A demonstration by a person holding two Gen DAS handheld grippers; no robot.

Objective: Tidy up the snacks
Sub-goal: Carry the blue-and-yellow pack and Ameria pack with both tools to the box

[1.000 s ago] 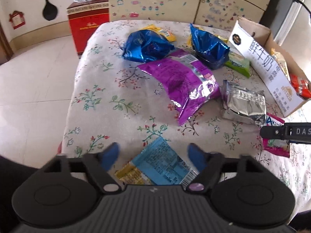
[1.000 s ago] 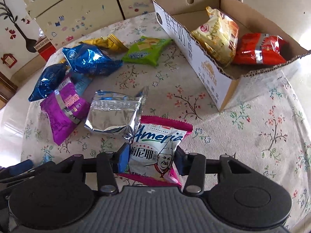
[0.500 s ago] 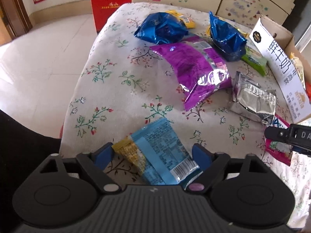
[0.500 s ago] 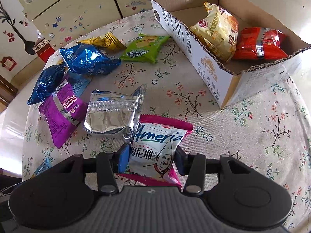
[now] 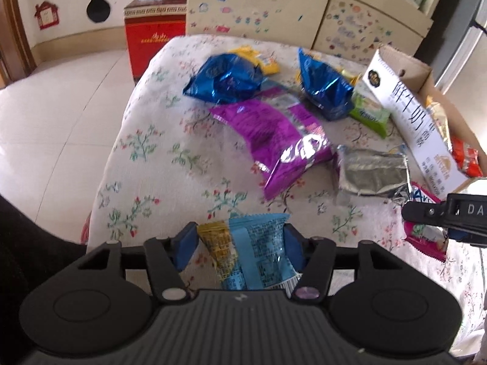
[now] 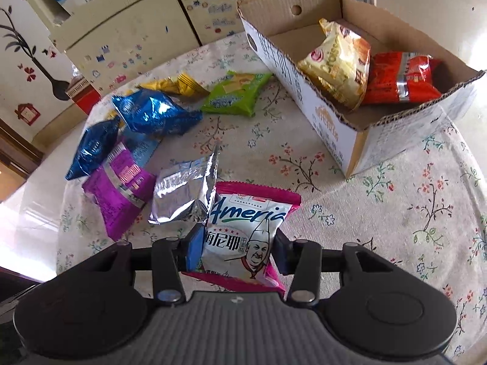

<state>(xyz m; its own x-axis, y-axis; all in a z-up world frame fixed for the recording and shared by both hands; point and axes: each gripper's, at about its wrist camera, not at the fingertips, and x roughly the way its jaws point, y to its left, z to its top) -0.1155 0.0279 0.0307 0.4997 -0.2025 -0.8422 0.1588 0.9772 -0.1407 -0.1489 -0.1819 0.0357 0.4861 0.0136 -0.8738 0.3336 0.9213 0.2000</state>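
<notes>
Plainly, "Ameria" shows on the pink-edged snack packet (image 6: 243, 237) beside the cardboard box (image 6: 307, 91).

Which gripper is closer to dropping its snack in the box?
Right. The right gripper already grips the pink packet near the cardboard box. The left gripper, closing on the blue packet, sits farther away.

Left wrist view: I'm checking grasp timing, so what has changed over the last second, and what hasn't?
The left claw was open around the light blue snack packet; its jaws are closing and now touch the packet's sides. The right claw remains clamped on the pink-edged white packet. The other snacks on the tablecloth and in the cardboard box lie as before.
</notes>
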